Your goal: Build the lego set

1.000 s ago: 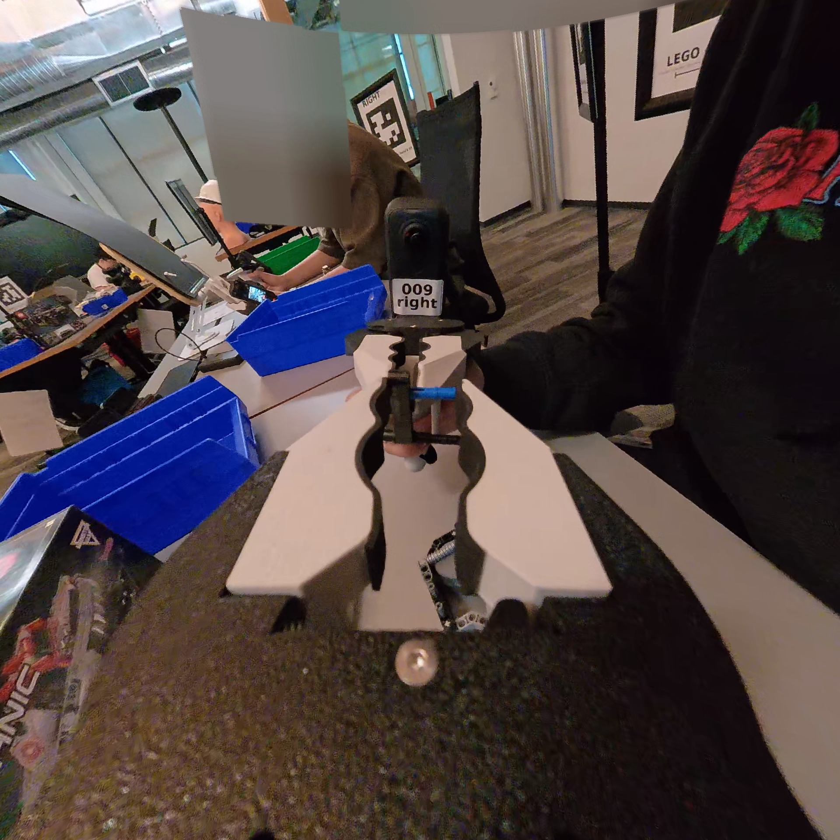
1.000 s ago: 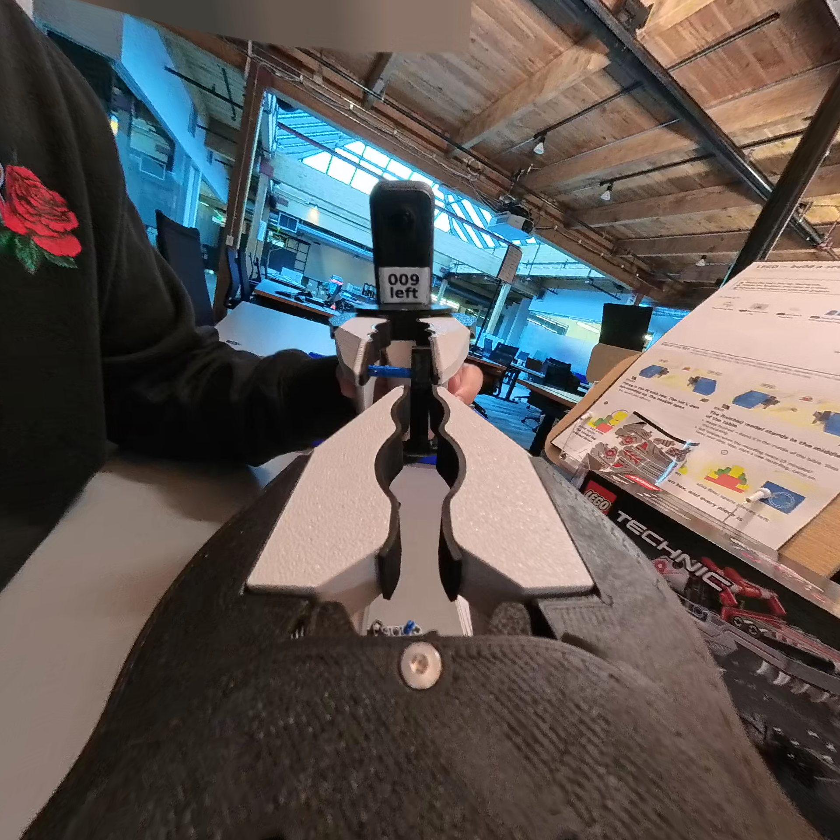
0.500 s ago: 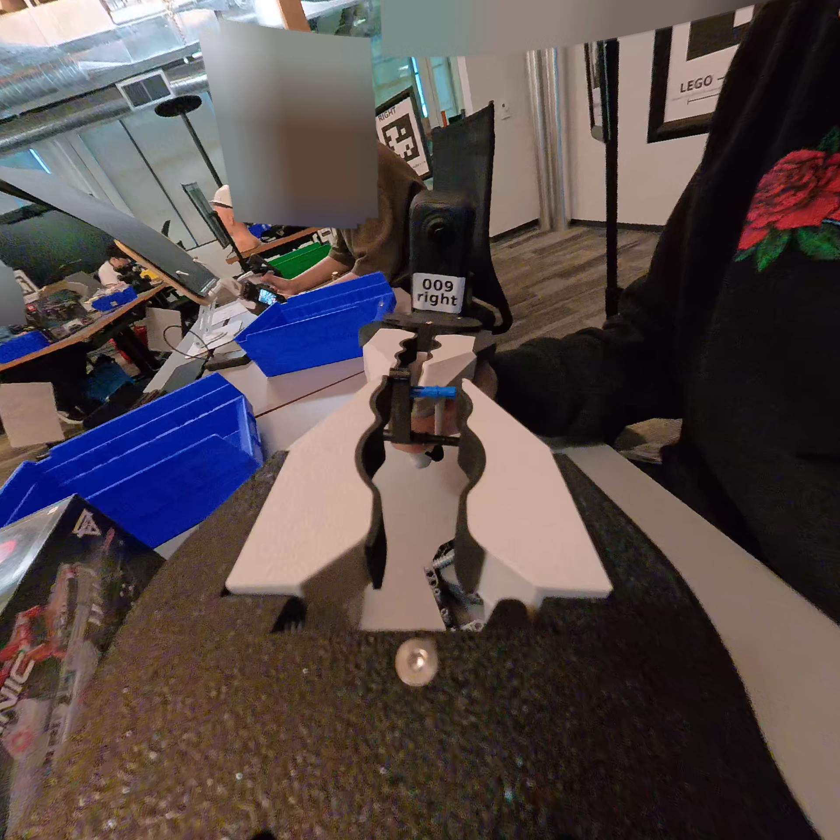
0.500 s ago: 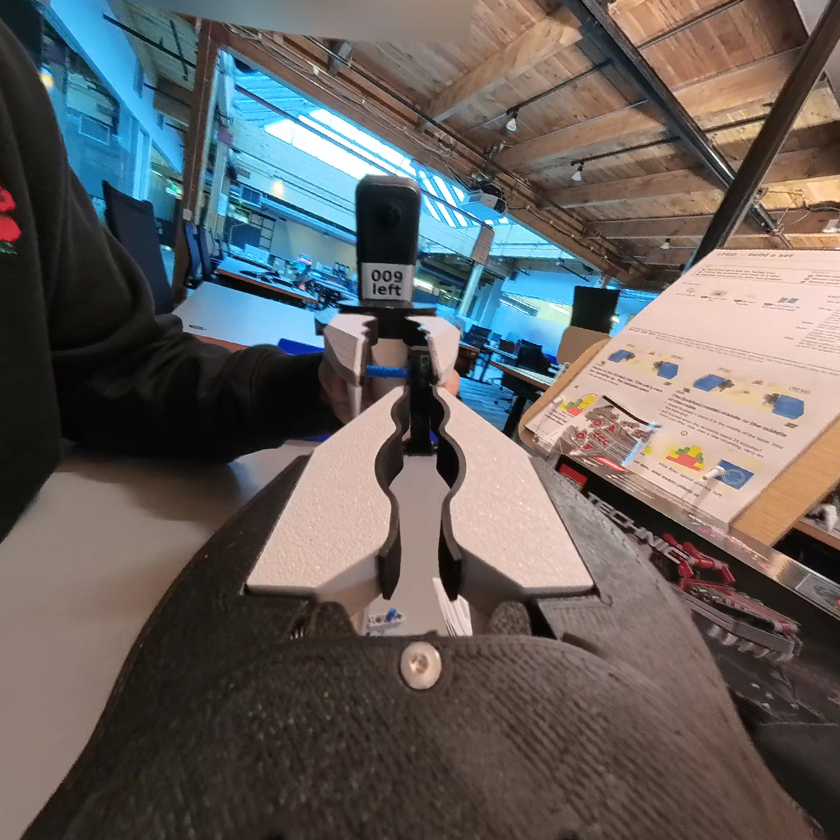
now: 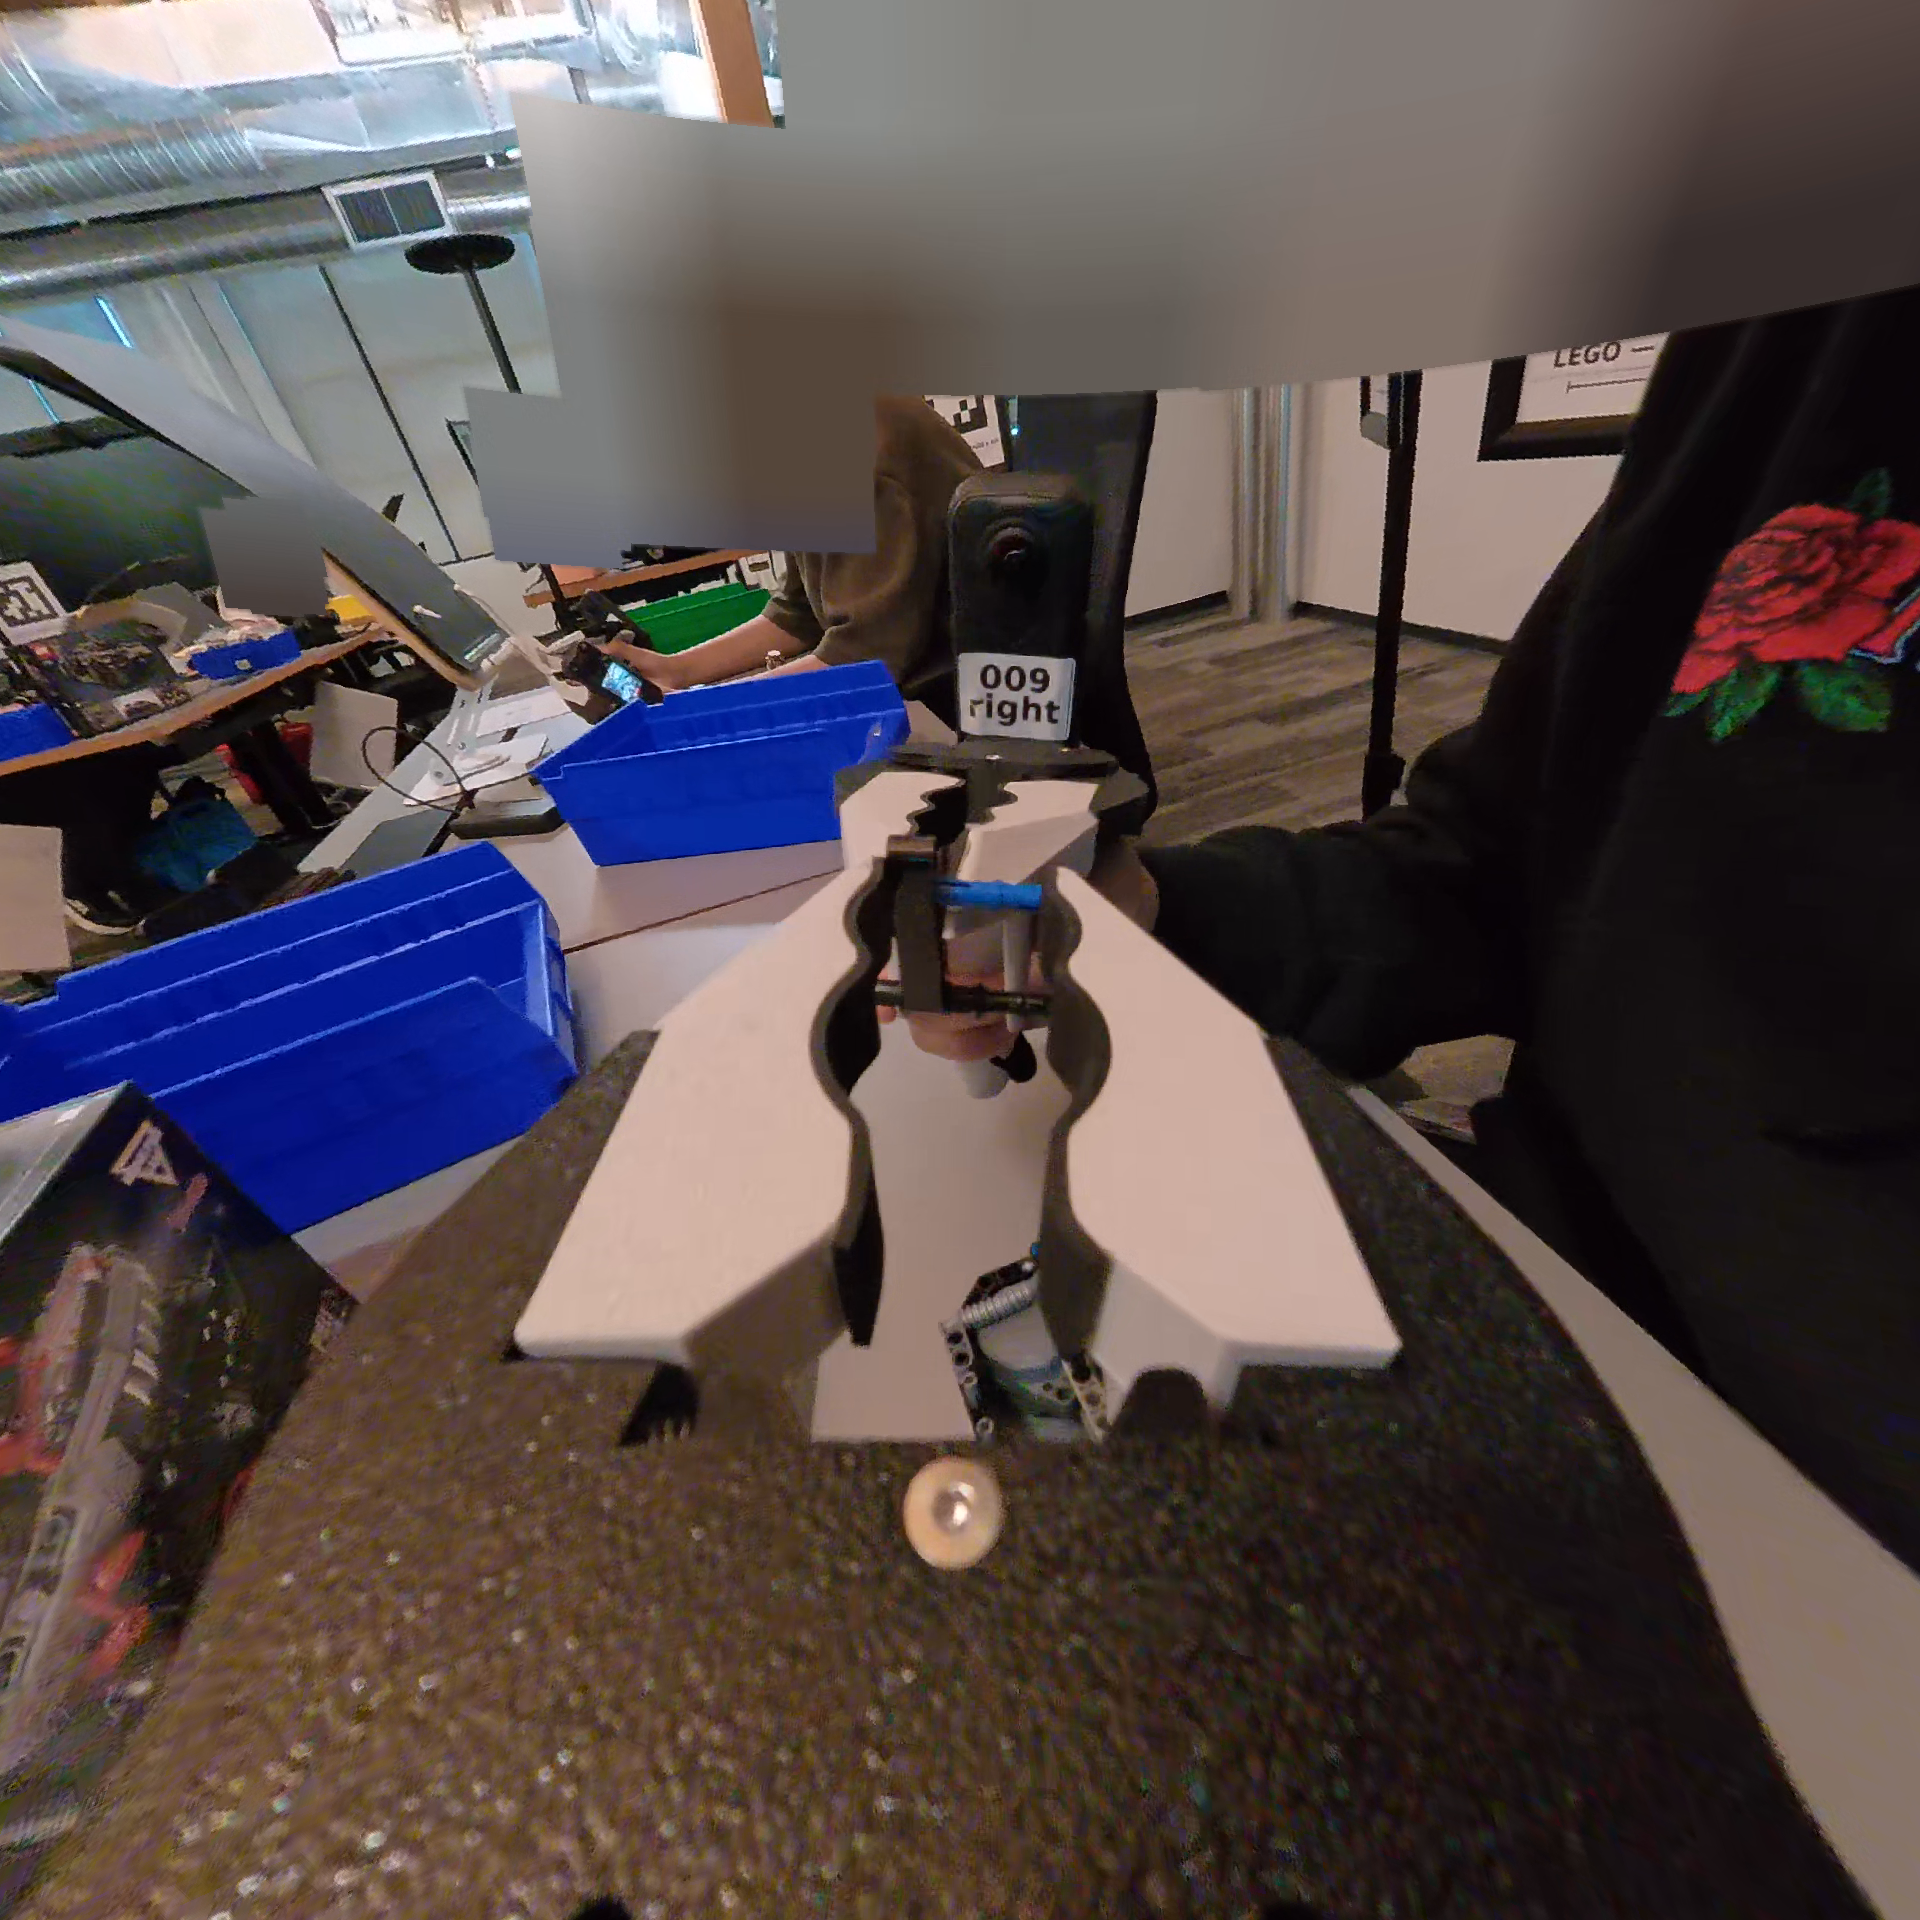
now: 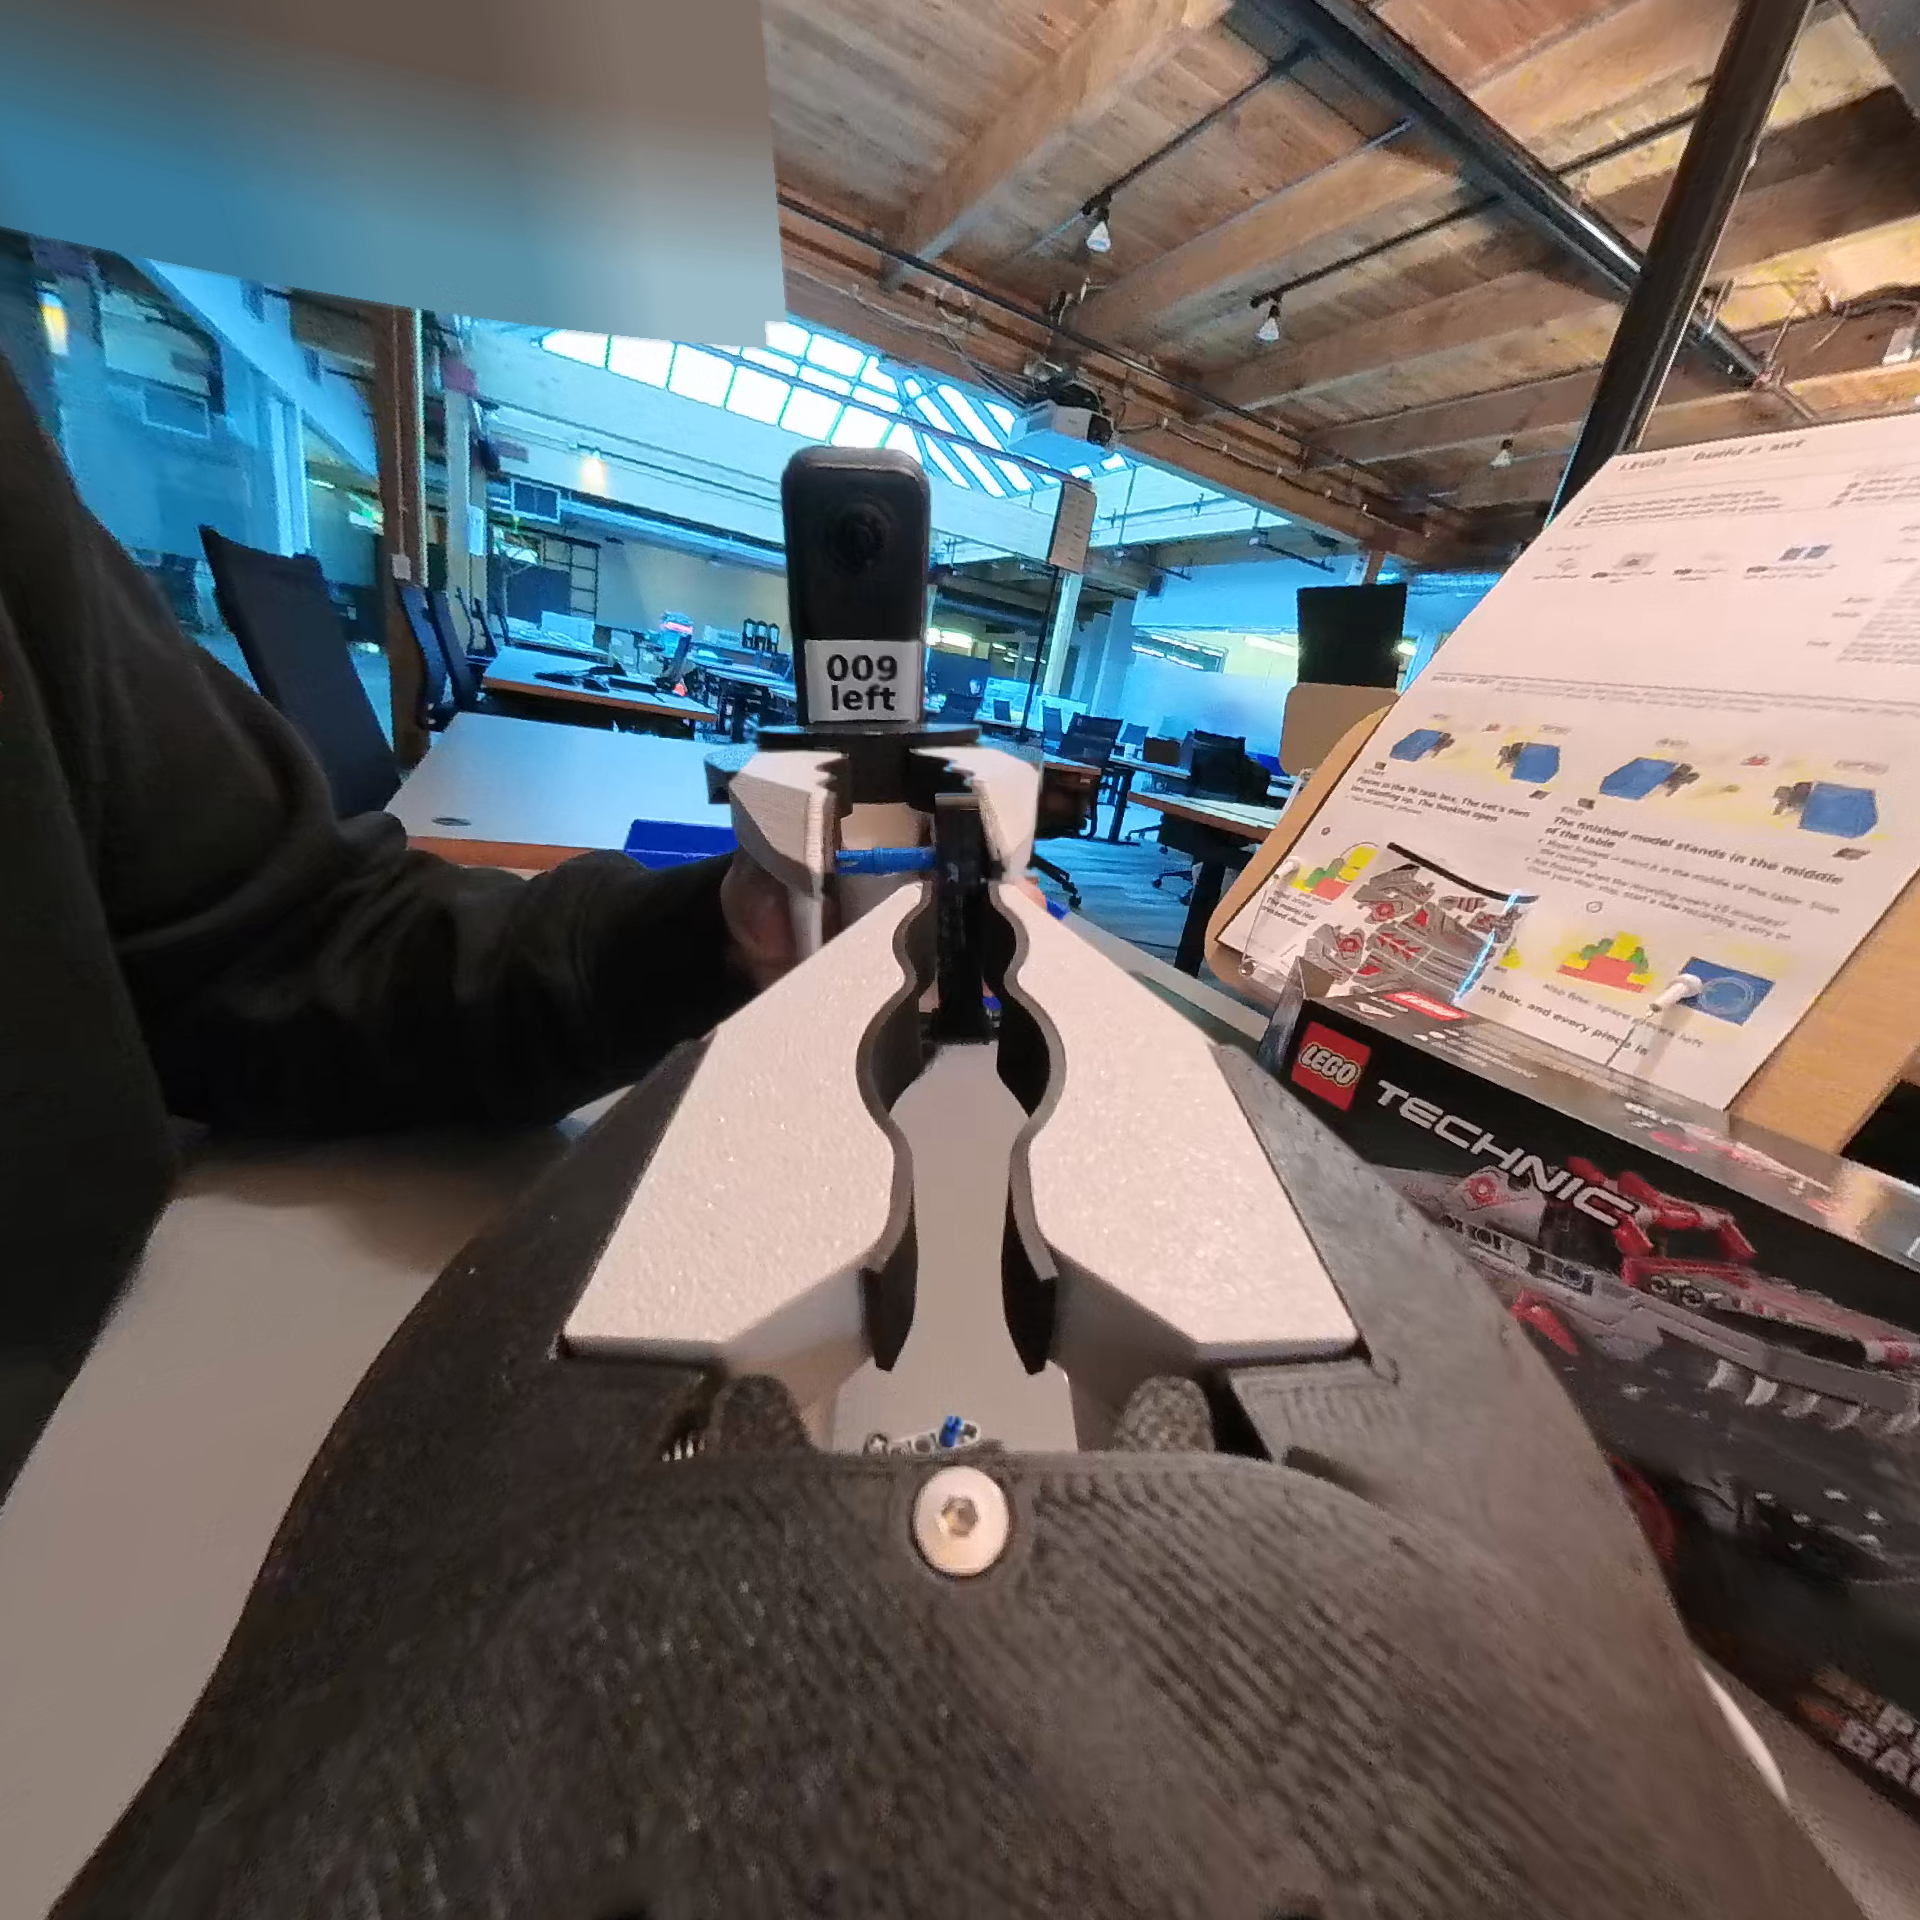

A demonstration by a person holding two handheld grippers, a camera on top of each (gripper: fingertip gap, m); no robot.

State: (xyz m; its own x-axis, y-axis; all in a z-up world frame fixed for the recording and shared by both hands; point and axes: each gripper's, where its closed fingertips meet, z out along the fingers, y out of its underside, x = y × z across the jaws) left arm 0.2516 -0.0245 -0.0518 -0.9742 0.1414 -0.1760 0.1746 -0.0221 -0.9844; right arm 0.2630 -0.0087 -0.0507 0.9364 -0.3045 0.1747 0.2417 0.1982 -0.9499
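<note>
right wrist view: red-logo set box [image 6: 1621, 1236] beside printed instruction sheet [image 6: 1662, 790]

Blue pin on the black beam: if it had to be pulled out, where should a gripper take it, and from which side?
Probably the bare middle shaft of the blue pin, between the black beam and the grey piece, closing across it from above: it lies horizontal, with both ends seated or covered.

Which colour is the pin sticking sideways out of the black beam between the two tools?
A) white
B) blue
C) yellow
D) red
B: the pin projecting from the upper end of the black beam shows blue in both wrist views.
</note>
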